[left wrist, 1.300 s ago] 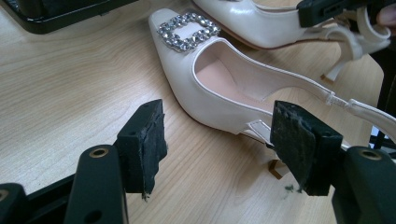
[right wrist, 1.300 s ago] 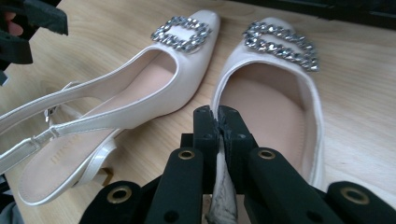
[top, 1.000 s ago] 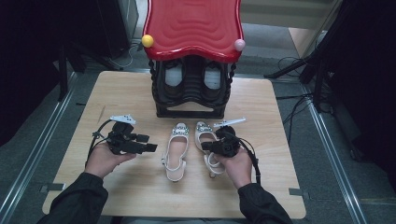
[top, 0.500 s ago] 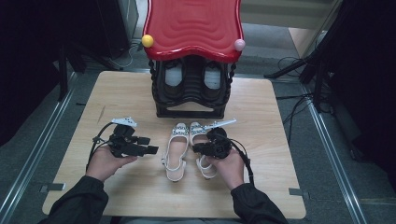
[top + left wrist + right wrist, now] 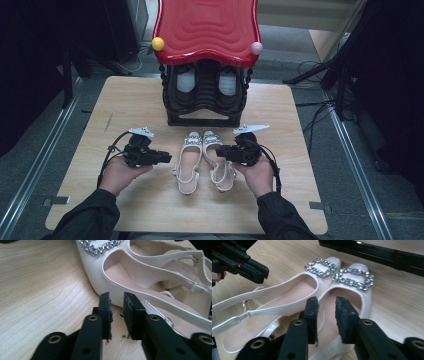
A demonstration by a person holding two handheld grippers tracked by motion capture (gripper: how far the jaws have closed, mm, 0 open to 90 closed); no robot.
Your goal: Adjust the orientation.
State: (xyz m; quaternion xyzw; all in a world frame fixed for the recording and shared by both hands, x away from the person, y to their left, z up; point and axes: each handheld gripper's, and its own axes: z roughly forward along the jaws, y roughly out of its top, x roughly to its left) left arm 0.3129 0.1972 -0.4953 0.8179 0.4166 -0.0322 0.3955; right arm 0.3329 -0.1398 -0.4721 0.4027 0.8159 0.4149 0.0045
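Your left gripper (image 5: 165, 158), jaws just narrowed to a small gap holding nothing, sits just left of the white slingback shoes (image 5: 204, 160) lying side by side mid-table, while your right gripper (image 5: 223, 151), jaws just easing apart and empty, hovers over the right shoe (image 5: 352, 297).

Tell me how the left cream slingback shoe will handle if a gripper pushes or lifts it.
The left shoe lies flat on its sole on the table, so a push should probably slide it, not tip it. Its thin heel strap looks floppy and would likely sag if gripped there. The glossy upper may be slippery between the jaws.
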